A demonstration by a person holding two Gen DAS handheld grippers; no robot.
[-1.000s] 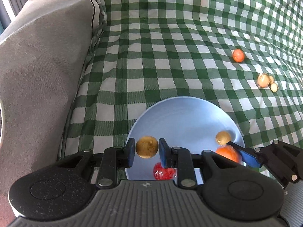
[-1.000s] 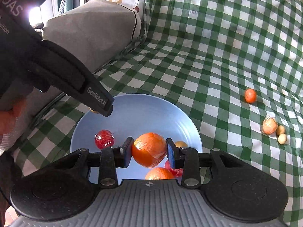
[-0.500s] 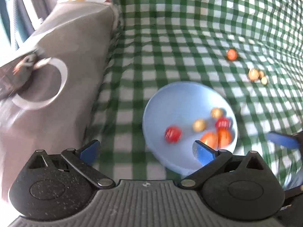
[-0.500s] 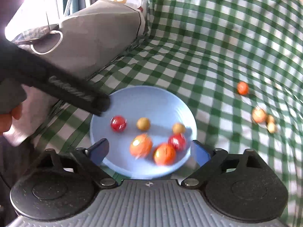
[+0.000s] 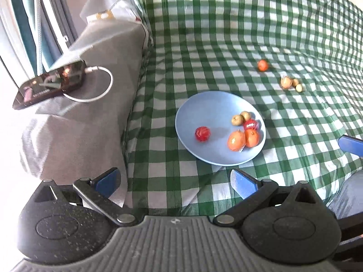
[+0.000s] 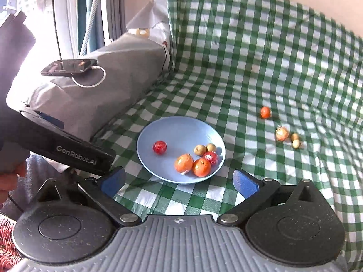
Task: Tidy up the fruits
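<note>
**Six fruits in the plate, four outside it**

Six fruits are sitting in the blue plate [image 5: 204,104], which is lying just ahead of both sets of jaws on the green checked cloth [image 5: 204,45]. You are holding the left gripper [image 5: 174,181] with its jaws spread wide and gripping nothing; the right gripper [image 6: 179,181] is likewise standing wide apart and empty. Inside the plate, a red wrapped fruit [image 5: 202,133] is resting alone on the left side, while two oranges [image 5: 244,139], another red one [image 5: 250,124] and two small brown fruits [image 5: 240,117] are clustering on the right, touching one another. Farther ahead and right of your jaws, a small orange fruit [image 5: 262,65] is lying alone on the cloth, and a wrapped fruit with two small brown ones [image 5: 291,83] is lying near it. A phone [image 5: 50,83] is resting on the grey cushion [image 5: 79,124] to the left.
</note>
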